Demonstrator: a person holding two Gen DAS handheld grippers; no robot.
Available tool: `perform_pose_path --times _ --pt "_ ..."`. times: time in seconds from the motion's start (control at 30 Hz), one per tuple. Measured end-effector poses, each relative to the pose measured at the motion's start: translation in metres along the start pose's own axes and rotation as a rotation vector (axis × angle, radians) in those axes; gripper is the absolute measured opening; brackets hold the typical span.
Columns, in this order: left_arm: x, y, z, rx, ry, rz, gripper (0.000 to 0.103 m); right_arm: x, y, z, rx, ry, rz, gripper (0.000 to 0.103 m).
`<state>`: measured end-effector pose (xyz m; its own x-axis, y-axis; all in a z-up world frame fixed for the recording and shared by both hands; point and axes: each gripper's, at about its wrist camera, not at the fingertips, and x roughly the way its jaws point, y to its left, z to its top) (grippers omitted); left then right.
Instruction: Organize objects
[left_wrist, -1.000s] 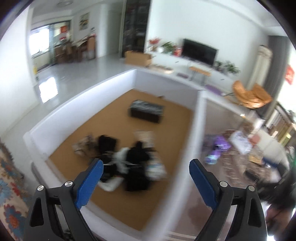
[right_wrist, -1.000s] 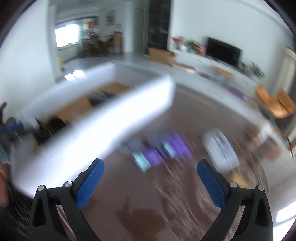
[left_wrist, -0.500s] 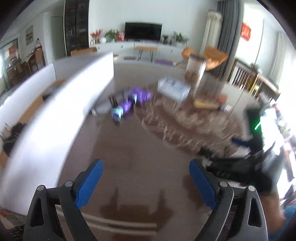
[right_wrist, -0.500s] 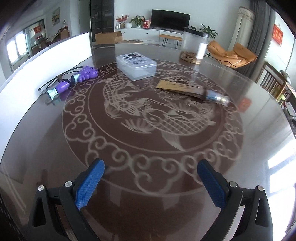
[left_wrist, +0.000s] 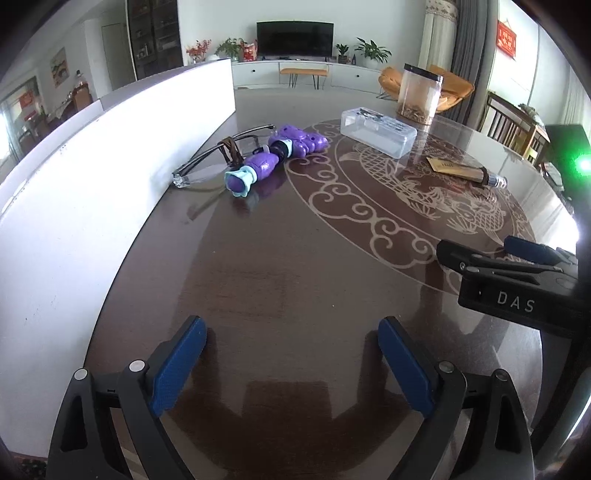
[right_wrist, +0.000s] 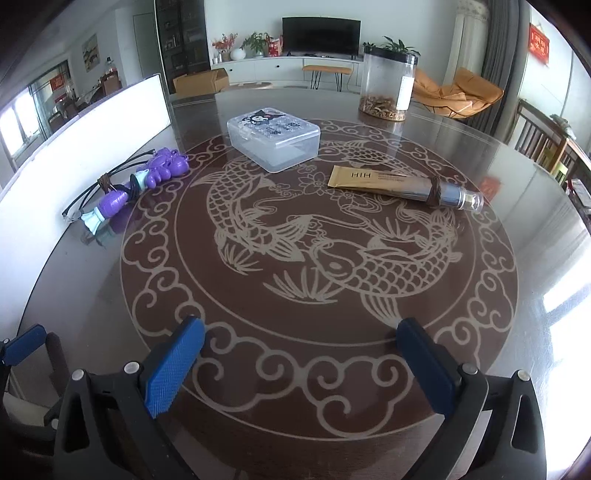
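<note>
L gripper (left_wrist: 291, 354) swung off bin to table (left_wrist: 295, 258) | both jaws spread, empty | R gripper (right_wrist: 303, 360) low

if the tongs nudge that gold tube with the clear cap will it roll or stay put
The tube looks flat at its crimped gold end, so it would probably pivot rather than roll freely. Its round capped end might swing around. The glossy table looks slick, so it may slide easily. It appears squeezable, so a grip could dent it.

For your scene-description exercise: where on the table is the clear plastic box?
In the right wrist view the clear plastic box sits far left of centre on the table, between the purple toy and the tall jar.
</note>
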<state>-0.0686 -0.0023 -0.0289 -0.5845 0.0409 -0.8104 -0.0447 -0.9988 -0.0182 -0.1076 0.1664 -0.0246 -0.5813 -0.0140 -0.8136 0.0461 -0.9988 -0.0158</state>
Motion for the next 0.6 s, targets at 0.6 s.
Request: perform_pose_path --times 0.6 --pt "0.0019 -0.0025 -0.0017 0.006 0.001 0.023 0.096 0.0001 0.0003 -0.0002 0.000 0.000 0.000 0.103"
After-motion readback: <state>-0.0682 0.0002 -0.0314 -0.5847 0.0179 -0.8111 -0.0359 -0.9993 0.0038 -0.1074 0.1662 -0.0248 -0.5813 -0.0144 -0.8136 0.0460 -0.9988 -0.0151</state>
